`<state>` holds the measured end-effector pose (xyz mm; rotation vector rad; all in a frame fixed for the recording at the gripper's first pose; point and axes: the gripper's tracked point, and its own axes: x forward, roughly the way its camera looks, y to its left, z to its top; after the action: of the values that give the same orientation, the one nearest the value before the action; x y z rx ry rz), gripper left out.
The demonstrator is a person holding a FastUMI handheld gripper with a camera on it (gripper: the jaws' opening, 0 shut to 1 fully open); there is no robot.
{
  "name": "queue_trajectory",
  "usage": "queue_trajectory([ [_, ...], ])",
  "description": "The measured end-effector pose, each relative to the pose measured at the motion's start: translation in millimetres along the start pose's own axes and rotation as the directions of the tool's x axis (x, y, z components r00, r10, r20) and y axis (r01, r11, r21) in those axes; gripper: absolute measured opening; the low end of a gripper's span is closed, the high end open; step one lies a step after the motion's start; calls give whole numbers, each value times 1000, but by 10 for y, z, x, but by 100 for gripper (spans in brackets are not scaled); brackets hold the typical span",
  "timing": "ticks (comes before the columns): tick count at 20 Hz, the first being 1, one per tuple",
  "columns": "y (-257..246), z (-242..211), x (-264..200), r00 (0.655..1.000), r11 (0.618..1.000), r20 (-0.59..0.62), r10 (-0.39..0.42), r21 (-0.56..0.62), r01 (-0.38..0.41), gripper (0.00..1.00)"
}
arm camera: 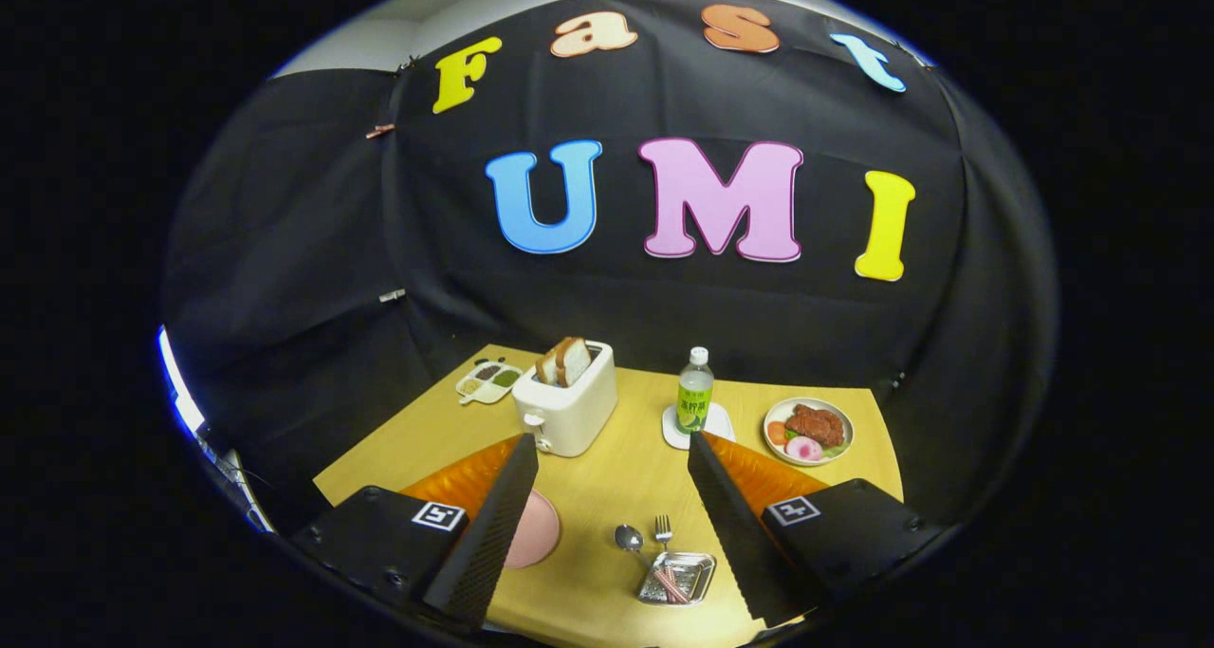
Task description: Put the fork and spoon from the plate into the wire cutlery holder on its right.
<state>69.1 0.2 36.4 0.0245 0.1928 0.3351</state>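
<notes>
A: How is the tool (607, 525) now?
B: Its black ribbed fingers (493, 525) are wide apart, holding nothing, above the yellow wooden counter (607, 487).
A: And the cutlery?
B: The metal spoon (628, 538) and metal fork (663, 530) lean in the silver wire cutlery holder (675, 579) between the fingers; the round pink plate (533, 530) is left of it.

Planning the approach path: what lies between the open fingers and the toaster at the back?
In the gripper view, only bare wooden table between the open fingers and the toaster; spoon and fork lie nearer.
</notes>
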Motion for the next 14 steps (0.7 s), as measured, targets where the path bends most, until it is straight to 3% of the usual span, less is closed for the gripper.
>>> queue_trajectory([
  [5,82,156,-180,996,1000,87,4,-29,-2,99],
  [14,-54,191,-302,992,999,118,-41,-7,42,99],
])
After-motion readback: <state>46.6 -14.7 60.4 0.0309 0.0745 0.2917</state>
